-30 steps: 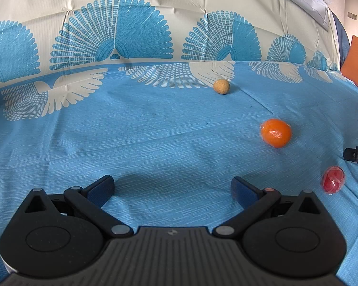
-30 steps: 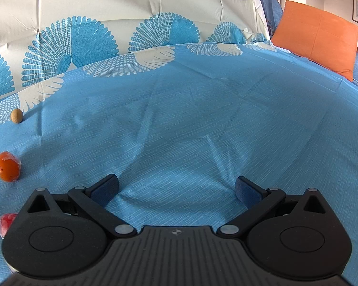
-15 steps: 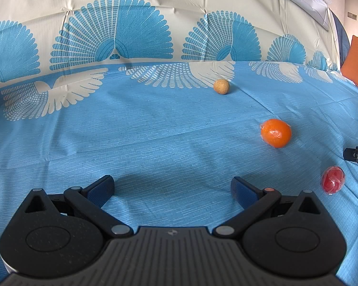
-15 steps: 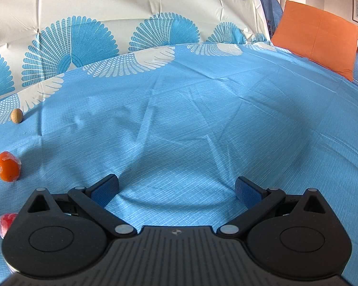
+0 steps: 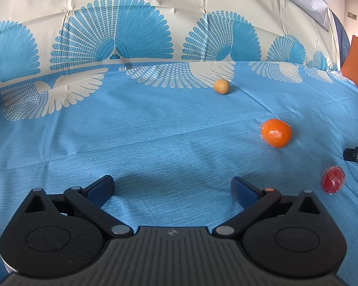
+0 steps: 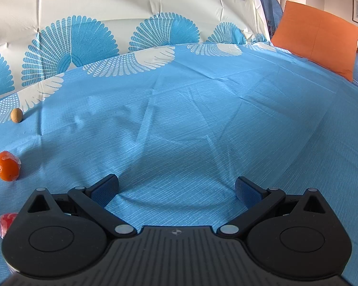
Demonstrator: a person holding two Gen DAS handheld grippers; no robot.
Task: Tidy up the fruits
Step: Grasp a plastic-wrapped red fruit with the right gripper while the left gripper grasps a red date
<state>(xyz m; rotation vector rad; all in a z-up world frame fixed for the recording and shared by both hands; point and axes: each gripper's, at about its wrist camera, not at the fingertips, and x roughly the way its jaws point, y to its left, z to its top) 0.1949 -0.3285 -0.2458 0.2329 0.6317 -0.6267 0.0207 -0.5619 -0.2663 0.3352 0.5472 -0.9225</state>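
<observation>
**Three wrapped fruits wait on the bed, both grippers empty**

The orange [image 5: 276, 133], the red fruit [image 5: 333, 180] and the small tan fruit [image 5: 221, 86] lie well apart on the blue bedspread [image 5: 155, 138]. They look light, and their film wrap is likely slippery; a hold across the widest part suits them. The left gripper [image 5: 172, 187] and the right gripper [image 6: 176, 187] have wide-open, empty jaws. Nothing has shifted since the earlier frames.

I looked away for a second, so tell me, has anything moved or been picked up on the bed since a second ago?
Nothing visibly changed. The left gripper and right gripper are both open and empty as before, and the orange, the red fruit and the small tan ball lie in the same spots on the blue bedspread.
</observation>
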